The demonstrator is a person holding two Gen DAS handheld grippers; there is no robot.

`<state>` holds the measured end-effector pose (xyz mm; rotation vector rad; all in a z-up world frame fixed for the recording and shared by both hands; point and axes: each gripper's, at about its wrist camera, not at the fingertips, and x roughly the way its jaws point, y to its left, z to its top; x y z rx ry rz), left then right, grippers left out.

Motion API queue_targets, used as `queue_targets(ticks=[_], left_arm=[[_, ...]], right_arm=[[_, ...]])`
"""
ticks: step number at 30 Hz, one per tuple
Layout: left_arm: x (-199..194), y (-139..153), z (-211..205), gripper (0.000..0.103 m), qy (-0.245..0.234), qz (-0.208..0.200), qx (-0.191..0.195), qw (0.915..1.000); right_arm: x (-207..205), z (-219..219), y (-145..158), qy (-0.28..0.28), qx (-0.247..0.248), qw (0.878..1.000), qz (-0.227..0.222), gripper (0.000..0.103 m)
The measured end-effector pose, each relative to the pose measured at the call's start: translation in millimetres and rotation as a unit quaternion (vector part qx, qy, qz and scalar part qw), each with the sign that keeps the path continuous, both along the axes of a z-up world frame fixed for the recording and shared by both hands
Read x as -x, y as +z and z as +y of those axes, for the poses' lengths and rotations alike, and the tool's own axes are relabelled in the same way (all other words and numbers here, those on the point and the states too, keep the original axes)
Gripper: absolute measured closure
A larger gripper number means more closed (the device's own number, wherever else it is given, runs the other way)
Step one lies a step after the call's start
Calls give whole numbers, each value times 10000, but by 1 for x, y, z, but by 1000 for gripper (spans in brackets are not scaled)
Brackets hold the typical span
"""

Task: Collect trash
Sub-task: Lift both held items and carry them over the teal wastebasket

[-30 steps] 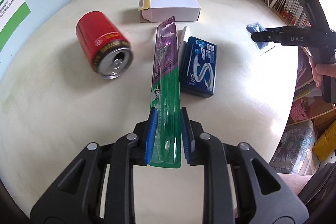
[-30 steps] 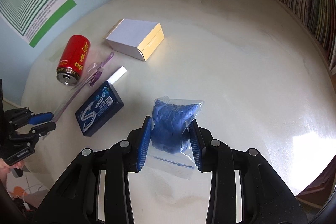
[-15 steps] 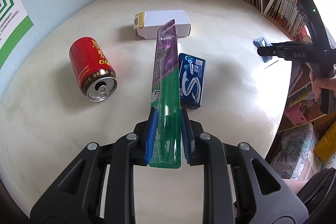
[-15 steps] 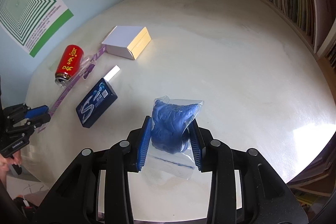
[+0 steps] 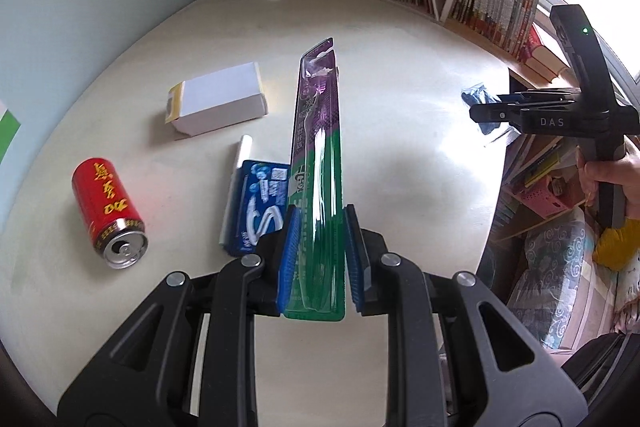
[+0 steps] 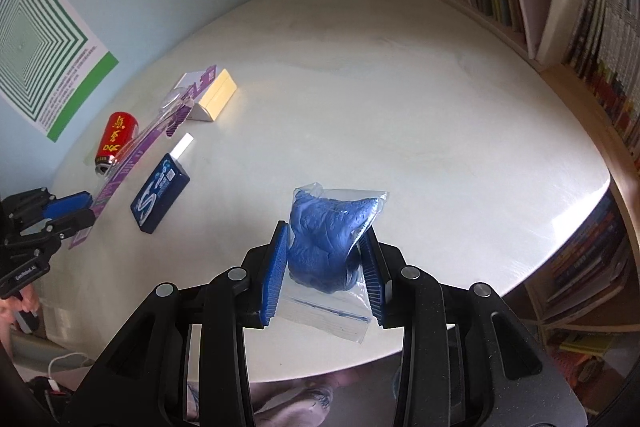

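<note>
Compared with one second ago, both tools are now standing higher above the tabletop (image 6: pixel 400 115), and the things lying on it are looking smaller and further away. The left tool (image 5: pixel 322 255) is still pinching the lower end of the toothbrush package (image 5: pixel 318 163); the package is pointing forward, lifted clear of the blue gum pack (image 5: pixel 258 205). The right tool (image 6: pixel 326 273) is still squeezing the clear bag with the blue lump (image 6: pixel 326 241) between its pads, near the tabletop edge. The red can (image 5: pixel 108 213) is lying on its side to the left, and the white box (image 5: pixel 218 99) is lying beyond it.
</note>
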<state>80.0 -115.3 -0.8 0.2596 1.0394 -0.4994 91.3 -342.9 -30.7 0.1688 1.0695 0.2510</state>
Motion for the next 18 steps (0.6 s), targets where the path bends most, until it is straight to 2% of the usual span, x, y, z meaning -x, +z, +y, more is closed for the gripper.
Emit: queue_targets(ticks=[5,10,14,18], left_arm=[[3,-2,-43,83,-547,55,-10,9985],[13,-8,-86,83,-1162,143,-43,9931],[24,-12,-121,83,-1700,255,-61,9851],[42,-17,-159,83,-2310,348,-99,9723]], right_arm=[[30,-42,-5,-504,-57,9987,33,67],[68,-84,-12,-1099,-115,9938,83,67],[103,-114,-17,-1600,-176,9869,117,67],[143,-138,-24,-2115,-219,9770,183,67]])
